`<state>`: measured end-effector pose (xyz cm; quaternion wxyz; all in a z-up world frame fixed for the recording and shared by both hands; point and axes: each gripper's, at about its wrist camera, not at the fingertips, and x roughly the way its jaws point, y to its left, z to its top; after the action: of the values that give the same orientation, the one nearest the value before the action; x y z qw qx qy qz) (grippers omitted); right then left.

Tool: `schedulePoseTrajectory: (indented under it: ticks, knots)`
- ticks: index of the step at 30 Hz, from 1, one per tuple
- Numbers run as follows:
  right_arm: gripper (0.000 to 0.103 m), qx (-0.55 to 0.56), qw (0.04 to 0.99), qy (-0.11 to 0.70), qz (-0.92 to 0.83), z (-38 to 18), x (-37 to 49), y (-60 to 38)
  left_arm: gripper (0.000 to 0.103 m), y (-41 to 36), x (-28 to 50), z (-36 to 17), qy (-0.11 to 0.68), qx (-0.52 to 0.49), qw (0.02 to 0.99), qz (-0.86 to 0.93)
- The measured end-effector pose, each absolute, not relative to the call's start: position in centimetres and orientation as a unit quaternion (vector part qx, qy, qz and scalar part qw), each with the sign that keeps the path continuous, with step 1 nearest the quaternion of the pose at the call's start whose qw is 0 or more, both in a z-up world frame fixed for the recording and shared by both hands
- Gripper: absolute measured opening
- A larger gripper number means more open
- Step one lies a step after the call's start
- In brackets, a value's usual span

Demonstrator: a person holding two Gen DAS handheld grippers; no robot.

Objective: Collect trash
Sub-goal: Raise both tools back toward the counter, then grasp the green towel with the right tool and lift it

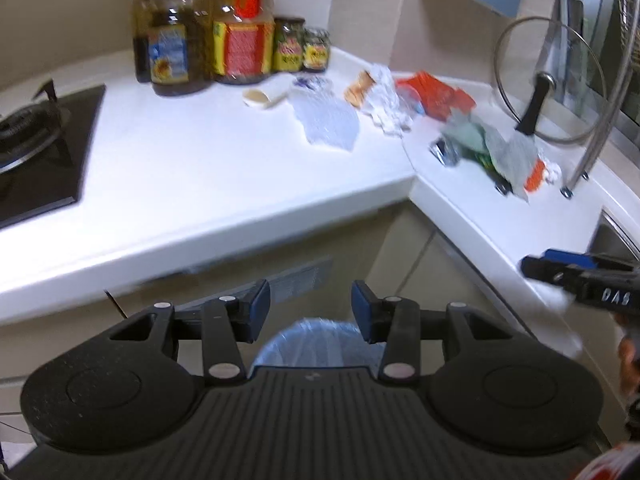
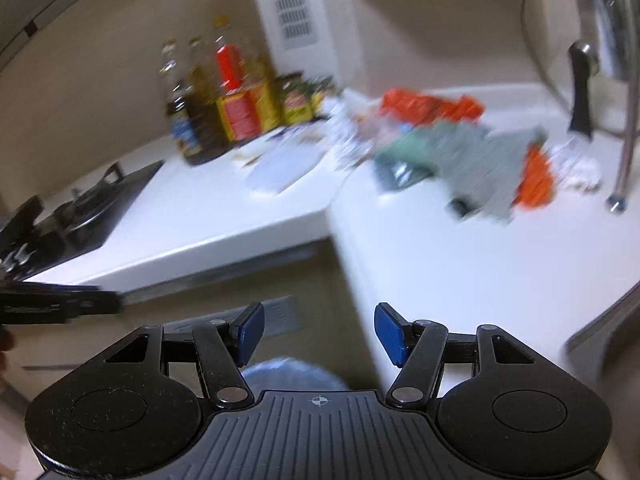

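While both tools hang over the bin with nothing between their pads, the stock stands thus:

- Left tool (image 1: pixel 311 312): black two-finger tool w/ blue pads, jaws part open, empty.
- Right tool (image 2: pixel 319 330): same make, jaws a bit wider apart, empty; also seen at right edge of left view, beside the tabletop lip.
- Bin w/ pale blue plastic liner (image 1: pixel 316 340): directly below both tools, in front of the corner cabinet.
- White L-shaped tabletop (image 1: pixel 200 184): ahead of and above the bin. All trash lies on it, well apart from both tools.
- Trash, nearer lot: crumpled grey-green wrapper w/ orange scrap (image 1: pixel 496 148), on the right-hand leg of the tabletop, by the lid rack. Long axis runs roughly along that leg. Right tool judged nearer.
- Trash, farther lot: red foil packet (image 1: pixel 436 94), crumpled white paper (image 1: pixel 384 104), clear bubble-wrap sheet (image 1: pixel 326 120), tipped white paper cup (image 1: pixel 266 96). Lies in the corner, fwd of left tool.
- Not trash: oil bottles & jars (image 1: pixel 224 40), black gas hob (image 1: pixel 40 148), glass pan lid on wire rack (image 1: pixel 548 80).
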<state>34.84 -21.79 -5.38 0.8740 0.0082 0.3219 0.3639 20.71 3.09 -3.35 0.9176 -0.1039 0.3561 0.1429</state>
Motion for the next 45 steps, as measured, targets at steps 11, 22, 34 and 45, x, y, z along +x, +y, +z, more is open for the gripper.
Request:
schedulePoseTrajectory:
  ticks: [11, 22, 34, 45]
  knots:
    - [0.064, -0.061, 0.914, 0.245, 0.317, -3.4, 42.8, -23.2, 0.042, 7.2, 22.9, -0.6, 0.323, -0.085, 0.925, 0.180]
    - [0.079, -0.140, 0.916, 0.226, 0.300, -4.4, 50.0, -19.5, 0.043, 9.7, 28.0, -0.9, 0.332, -0.071, 0.926, 0.161]
    - [0.079, -0.187, 0.901, 0.262, 0.290, -6.9, 55.0, -16.7, 0.044, 12.2, 32.6, -1.5, 0.346, -0.066, 0.925, 0.142]
    - [0.018, -0.130, 0.909, 0.258, 0.300, -4.8, 56.5, -19.1, 0.044, 13.1, 34.9, -2.3, 0.355, -0.069, 0.924, 0.126]
